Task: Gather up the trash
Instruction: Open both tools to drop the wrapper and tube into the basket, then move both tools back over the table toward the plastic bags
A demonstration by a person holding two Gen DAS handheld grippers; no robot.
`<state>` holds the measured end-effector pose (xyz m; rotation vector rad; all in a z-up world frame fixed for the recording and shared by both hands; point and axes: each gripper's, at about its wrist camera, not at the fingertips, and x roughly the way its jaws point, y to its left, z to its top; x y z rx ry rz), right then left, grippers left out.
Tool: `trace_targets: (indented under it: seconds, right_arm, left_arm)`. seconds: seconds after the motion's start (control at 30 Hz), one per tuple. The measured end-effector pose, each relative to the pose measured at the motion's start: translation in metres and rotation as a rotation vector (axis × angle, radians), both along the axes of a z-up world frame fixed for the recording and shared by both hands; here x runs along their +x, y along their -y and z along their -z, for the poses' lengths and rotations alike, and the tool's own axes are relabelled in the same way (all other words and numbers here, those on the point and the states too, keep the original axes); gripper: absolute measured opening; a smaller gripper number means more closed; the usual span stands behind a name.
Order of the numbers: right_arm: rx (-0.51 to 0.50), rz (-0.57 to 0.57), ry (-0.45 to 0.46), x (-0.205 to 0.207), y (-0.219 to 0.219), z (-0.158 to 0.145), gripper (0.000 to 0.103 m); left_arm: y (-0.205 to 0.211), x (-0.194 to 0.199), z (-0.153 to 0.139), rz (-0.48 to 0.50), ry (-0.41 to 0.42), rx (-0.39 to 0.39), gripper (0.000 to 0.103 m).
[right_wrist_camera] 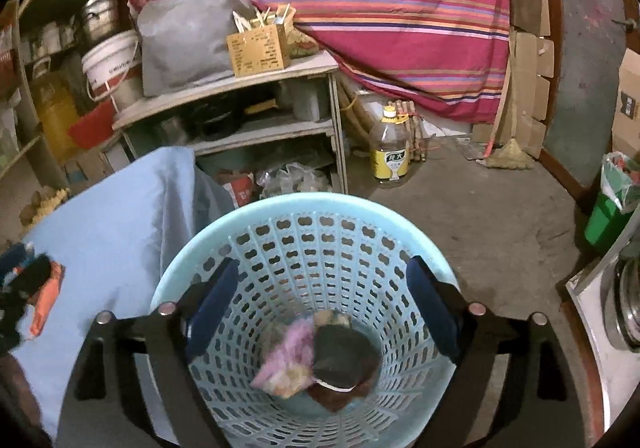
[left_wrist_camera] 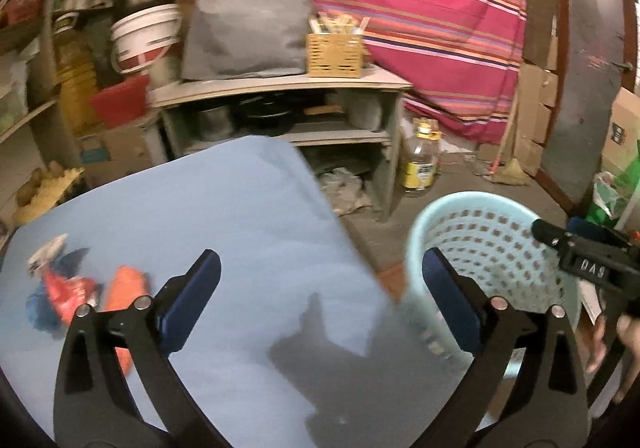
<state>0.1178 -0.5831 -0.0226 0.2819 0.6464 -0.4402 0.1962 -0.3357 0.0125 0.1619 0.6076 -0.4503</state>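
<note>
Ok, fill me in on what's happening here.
A person is clearing trash off a blue-covered table into a light blue perforated basket beside it. The right tongs hang open and empty over the basket, where a pink wrapper and a dark wrapper already lie. The left tongs are open and empty above the table. Orange and red-blue wrappers remain on the table to their left.

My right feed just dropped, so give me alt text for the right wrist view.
The right gripper hangs with open, empty jaws over the light blue perforated basket, which holds a pink wrapper and a dark wrapper at its bottom. Left of the basket, an orange wrapper lies on the blue-covered table.
</note>
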Motion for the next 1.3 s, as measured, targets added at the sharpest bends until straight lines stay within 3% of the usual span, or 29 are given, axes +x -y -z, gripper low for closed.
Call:
trace_targets:
  seconds: [0.2,0.5,0.63,0.8,1.03,1.3]
  right_arm:
    - [-0.059,-0.003,0.024,0.009,-0.033,-0.012,0.096]
    - [-0.079,-0.084,0.052,0.044,-0.115,-0.02,0.096]
    - [-0.069,-0.135,0.044,0.064,-0.153,-0.018,0.097]
    - [-0.098,-0.215,0.007,0.094,-0.208,-0.008,0.097]
    - [-0.153,-0.311,-0.041,0.125,-0.267,0.004,0.097]
    - [-0.191,-0.366,-0.081,0.147,-0.291,0.013,0.097]
  left_arm:
    - [-0.083,0.009,-0.002,-0.129,0.023,0.043,0.098]
    - [-0.197,0.03,0.006,-0.309,0.037,0.072,0.098]
    - [-0.235,0.037,0.019,-0.353,0.012,0.038,0.098]
    - [-0.26,0.049,0.034,-0.37,-0.005,0.064,0.098]
    - [-0.293,0.072,0.055,-0.386,-0.106,0.013,0.098]
    - [-0.29,0.094,0.076,-0.371,-0.152,0.065,0.097]
